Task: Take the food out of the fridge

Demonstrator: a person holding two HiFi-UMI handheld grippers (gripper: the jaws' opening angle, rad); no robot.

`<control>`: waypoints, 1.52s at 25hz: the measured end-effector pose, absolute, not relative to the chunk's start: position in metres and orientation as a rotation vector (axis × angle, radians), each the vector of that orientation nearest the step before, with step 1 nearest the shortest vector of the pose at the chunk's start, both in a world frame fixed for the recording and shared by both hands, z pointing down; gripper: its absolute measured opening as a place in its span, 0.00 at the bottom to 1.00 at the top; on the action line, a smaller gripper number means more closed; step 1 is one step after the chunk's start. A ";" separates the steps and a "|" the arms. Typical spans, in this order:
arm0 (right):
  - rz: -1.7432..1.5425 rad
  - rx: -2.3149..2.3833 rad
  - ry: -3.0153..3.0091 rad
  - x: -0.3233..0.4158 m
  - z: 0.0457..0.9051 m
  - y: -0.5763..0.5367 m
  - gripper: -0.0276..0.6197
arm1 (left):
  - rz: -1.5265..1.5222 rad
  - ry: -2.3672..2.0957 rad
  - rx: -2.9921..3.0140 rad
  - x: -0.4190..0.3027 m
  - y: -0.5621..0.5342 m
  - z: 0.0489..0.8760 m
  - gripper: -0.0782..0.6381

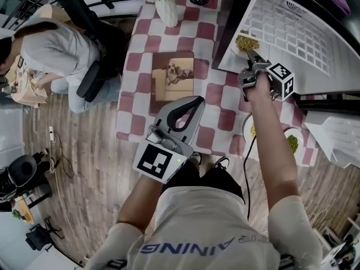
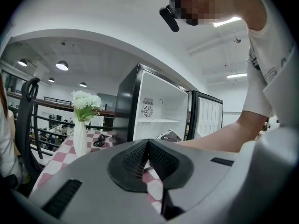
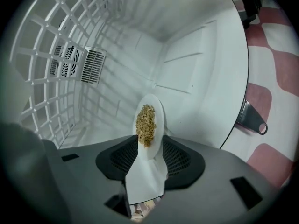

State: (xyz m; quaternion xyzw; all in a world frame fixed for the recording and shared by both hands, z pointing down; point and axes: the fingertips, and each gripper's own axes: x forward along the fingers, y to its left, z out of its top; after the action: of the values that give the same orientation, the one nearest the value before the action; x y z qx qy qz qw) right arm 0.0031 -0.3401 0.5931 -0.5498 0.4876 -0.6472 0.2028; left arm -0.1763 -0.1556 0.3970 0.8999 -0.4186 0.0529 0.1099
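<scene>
**Right gripper clamped on a plate inside the open fridge**

The fridge (image 1: 304, 38) stands open at the far right of a table spread with a red-and-white checked cloth (image 1: 138, 61). Its inside is white, with a wire shelf (image 3: 42, 55) and a fan vent (image 3: 88, 62) on the back wall. The right gripper (image 3: 150, 150) reaches in, its jaws pressed on the near rim of a white plate (image 3: 152, 120) carrying a heap of brownish, grainy food (image 3: 145, 125). Whether the plate rests on the fridge floor or hangs just clear of it is hard to tell. The left gripper (image 2: 147, 146) hovers over the table's near edge, jaws together with nothing between them. On the cloth are a vase of white flowers (image 1: 167, 10), a dog picture (image 1: 174, 75) and, near the right edge, a second plate (image 1: 292, 142) with green food. Off the table's left side a seated person (image 1: 56, 52) is over a wood-plank floor (image 1: 84, 167).
</scene>
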 end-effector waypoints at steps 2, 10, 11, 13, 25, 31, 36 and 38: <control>-1.810 -1.535 1.347 0.003 0.594 -0.342 0.30 | 0.165 -1.221 2.644 -0.176 -0.153 0.399 0.12; -1.817 -1.546 1.301 0.009 0.603 -0.336 0.11 | 0.176 -1.220 2.637 -0.177 -0.151 0.403 0.12; -1.808 -1.533 1.303 0.009 0.602 -0.336 0.11 | 0.175 -1.220 2.635 -0.177 -0.151 0.402 0.12; -1.792 -1.508 1.314 0.009 0.597 -0.334 0.10 | 0.174 -1.216 2.634 -0.177 -0.151 0.402 0.12; -1.790 -1.466 1.336 0.009 0.584 -0.283 0.09 | 0.161 -1.183 2.649 -0.166 -0.147 0.400 0.12; -1.827 -1.459 1.307 0.011 0.598 -0.261 0.09 | 0.167 -1.171 2.648 -0.160 -0.144 0.402 0.12; -1.843 -1.488 1.288 0.013 0.605 -0.258 0.09 | 0.181 -1.165 2.648 -0.159 -0.143 0.405 0.12; -1.841 -1.499 1.292 0.012 0.607 -0.258 0.09 | 0.184 -1.169 2.656 -0.160 -0.144 0.406 0.12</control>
State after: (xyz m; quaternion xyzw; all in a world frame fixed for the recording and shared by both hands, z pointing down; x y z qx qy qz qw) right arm 0.0120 -0.2581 0.6065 -0.5412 0.4665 -0.6648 0.2179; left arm -0.1605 -0.1436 0.4057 0.9071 -0.3994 0.0627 0.1168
